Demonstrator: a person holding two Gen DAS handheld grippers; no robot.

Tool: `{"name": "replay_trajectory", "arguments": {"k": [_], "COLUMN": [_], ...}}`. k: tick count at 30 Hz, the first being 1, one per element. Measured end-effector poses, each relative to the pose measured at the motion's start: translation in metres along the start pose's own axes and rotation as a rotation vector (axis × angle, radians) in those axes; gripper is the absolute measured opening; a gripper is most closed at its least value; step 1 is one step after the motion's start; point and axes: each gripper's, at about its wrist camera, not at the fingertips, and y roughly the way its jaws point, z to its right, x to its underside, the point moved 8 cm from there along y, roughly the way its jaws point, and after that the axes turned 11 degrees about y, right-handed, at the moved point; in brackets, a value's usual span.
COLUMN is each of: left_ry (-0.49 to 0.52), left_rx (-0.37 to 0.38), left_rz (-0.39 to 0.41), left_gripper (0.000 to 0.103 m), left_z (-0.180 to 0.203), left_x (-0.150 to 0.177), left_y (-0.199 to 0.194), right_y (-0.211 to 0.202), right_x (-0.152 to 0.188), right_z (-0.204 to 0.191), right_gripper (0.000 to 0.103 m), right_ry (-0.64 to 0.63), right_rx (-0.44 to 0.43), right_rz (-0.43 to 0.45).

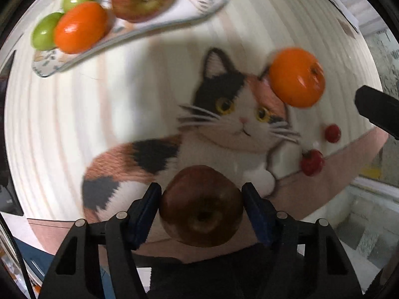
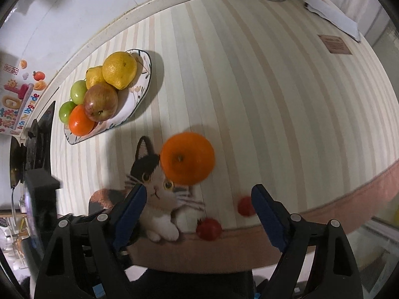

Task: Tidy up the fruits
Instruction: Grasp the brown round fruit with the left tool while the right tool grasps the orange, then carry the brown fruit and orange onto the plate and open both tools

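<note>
A dark red apple [image 1: 201, 205] is pinched by the left gripper [image 1: 201, 199] at lower centre.

The right gripper [image 2: 197, 201] is held spread and empty; a carry to the plate [image 1: 212, 2], upper left, is judged next.

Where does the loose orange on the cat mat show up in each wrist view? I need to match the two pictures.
Left wrist: the orange sits right of centre in the upper half, at the cat's ear.
Right wrist: the orange is near the centre, just above the open right gripper.
Shared landmark: the cat's face printed on the mat, directly beside the orange.
</note>
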Motion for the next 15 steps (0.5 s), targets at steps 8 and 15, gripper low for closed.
{"name": "replay_trajectory", "arguments": {"k": [8, 15], "left_ry": [-0.165, -0.253], "left_rx": [-0.062, -0.063], "left_rz": [0.039, 0.051], "left_gripper": [0.065, 0.065], "left_z": [-0.066, -0.091], "left_x": [0.002, 0.011], "left_y": [-0.015, -0.016], "right_y": [0.054, 0.064], "right_x": [-0.02, -0.006], "right_z": [-0.025, -0.05], "right_gripper": [0.066, 0.066], "right_ry": [-0.06, -0.161], "right_rx": [0.066, 0.052], "right_rz": [-0.061, -0.098]}}
